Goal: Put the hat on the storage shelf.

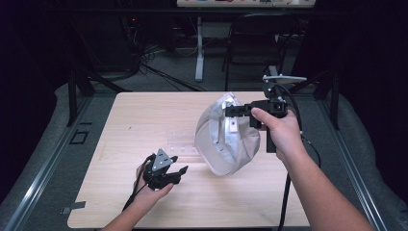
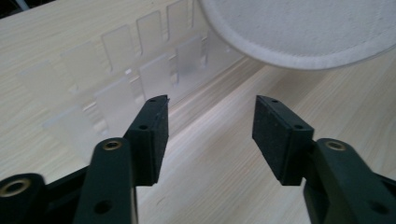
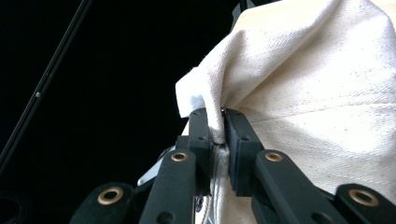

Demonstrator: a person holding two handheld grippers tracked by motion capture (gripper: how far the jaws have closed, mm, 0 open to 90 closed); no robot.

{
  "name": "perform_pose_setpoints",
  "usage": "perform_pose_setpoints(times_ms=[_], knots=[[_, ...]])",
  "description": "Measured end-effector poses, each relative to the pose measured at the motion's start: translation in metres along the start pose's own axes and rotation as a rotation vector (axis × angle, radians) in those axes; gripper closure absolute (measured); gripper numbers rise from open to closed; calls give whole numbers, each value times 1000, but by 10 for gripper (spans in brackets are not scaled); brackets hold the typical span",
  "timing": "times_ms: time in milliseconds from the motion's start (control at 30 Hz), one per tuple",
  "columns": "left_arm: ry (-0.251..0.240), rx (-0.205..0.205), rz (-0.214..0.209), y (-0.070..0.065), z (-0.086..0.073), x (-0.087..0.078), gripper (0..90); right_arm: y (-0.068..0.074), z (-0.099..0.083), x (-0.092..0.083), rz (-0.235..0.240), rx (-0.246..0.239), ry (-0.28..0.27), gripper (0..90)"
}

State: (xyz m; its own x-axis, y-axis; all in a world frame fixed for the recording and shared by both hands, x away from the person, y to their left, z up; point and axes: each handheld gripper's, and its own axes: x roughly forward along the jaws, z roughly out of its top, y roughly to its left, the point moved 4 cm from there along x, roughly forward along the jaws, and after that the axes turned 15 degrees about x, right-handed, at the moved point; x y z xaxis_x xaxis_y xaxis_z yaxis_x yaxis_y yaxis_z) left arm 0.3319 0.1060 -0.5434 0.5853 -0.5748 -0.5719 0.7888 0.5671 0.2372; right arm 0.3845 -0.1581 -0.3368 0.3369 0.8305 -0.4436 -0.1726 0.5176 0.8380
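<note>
A white cloth bag [image 1: 226,139] hangs above the right half of the wooden table [image 1: 139,110], its round bottom facing left. My right gripper [image 1: 230,111] is shut on a fold of the bag's upper edge; in the right gripper view the cloth [image 3: 317,93] is pinched between the pads of that gripper [image 3: 218,126]. My left gripper [image 1: 178,166] is held low near the table's front left, open, with nothing between its fingers [image 2: 210,126]. Just beyond it lies a clear plastic slotted holder [image 2: 140,70], and the bag's rounded bottom [image 2: 303,32] hangs over the holder's far end.
The clear holder [image 1: 180,142] lies flat near the table's middle, left of the bag. Behind the table stand a black chair [image 1: 255,38] and a white desk leg [image 1: 199,48]. Dark stands flank both back corners.
</note>
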Motion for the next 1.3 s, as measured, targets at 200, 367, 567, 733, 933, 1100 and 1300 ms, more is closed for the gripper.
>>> perform_pose_setpoints(times_ms=[200, 367, 567, 733, 933, 1100, 1300], knots=[[-14, 48, -12, -16, 21, 9, 388, 4, 5, 4, -9, -1, -12, 821], [-38, 65, -39, -31, 34, 15, 338, 8, 8, 7, -11, -10, -24, 822], [-63, 91, -70, -48, 48, 19, 306, 10, 9, 14, -19, -14, -20, 822], [-63, 110, -83, -59, 55, 24, 306, 12, 10, 18, -16, -10, -19, 822], [-66, 121, -74, -70, 63, 29, 294, 12, 11, 21, -13, -10, -24, 822], [-52, 139, -28, -75, 73, 38, 315, 12, 11, 22, -16, -8, -25, 822], [18, 169, 40, -71, 74, 42, 489, 12, 10, 22, -16, -11, -23, 822]])
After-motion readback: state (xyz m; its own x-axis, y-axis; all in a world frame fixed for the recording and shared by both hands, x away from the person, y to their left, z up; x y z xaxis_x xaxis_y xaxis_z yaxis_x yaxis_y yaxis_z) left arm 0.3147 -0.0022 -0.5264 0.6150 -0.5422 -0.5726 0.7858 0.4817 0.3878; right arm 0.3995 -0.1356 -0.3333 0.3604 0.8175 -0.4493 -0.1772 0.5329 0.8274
